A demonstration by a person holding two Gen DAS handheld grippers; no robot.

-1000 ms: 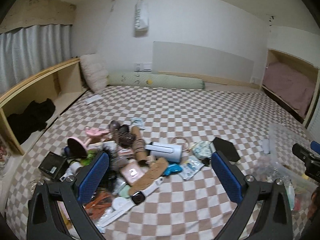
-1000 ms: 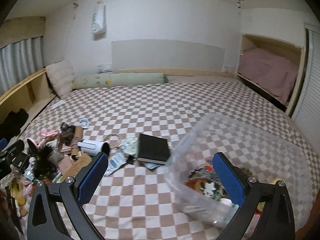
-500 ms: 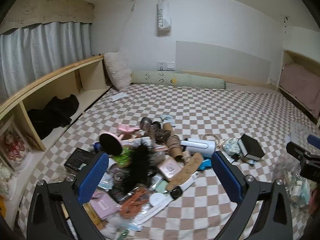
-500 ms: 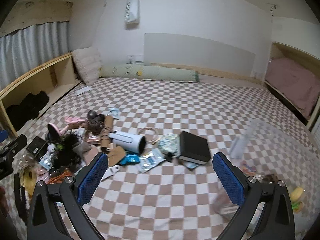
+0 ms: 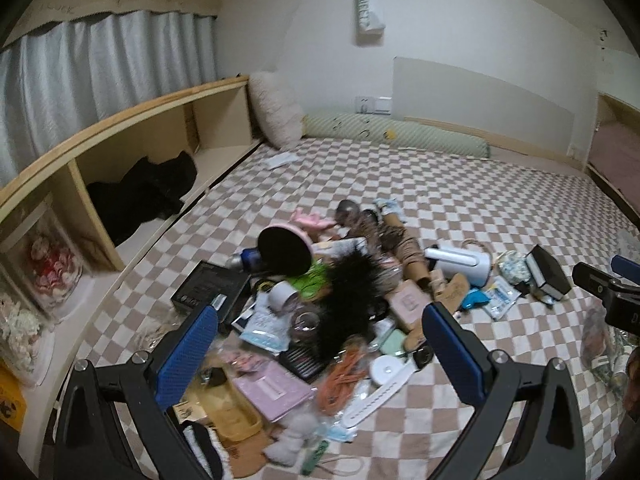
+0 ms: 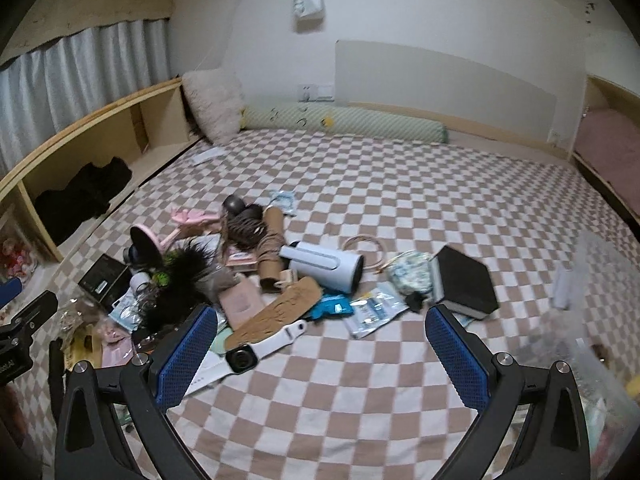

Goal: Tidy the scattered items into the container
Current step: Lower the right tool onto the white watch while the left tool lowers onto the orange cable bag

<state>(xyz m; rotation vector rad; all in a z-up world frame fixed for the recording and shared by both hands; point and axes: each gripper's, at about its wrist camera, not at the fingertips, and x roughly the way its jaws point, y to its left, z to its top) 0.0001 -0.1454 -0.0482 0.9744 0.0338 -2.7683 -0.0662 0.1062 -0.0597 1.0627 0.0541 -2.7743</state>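
A heap of small items lies on the checkered bedspread [image 6: 360, 184]: a black feathery thing [image 5: 352, 292], a white watch [image 6: 260, 346], a white cylinder device [image 6: 324, 266], a black box [image 6: 466, 282], a pink booklet [image 5: 274, 390] and an orange cord [image 5: 340, 376]. My left gripper [image 5: 320, 356] hovers open over the near side of the heap, holding nothing. My right gripper [image 6: 322, 356] is open above bare bedspread, right of the watch. The clear plastic container [image 6: 592, 320] sits at the right edge, blurred, with several items inside.
A wooden shelf unit [image 5: 120, 168] runs along the left with black cloth [image 5: 148, 192] inside. A fluffy pillow [image 5: 276, 110] and a green bolster [image 5: 396, 140] lie at the headboard. The other gripper's mount [image 5: 608, 292] shows at the right edge of the left wrist view.
Both grippers have swung left. The heap now fills the left wrist view, and the container has slid to the right edge of the right wrist view. Both stay open.
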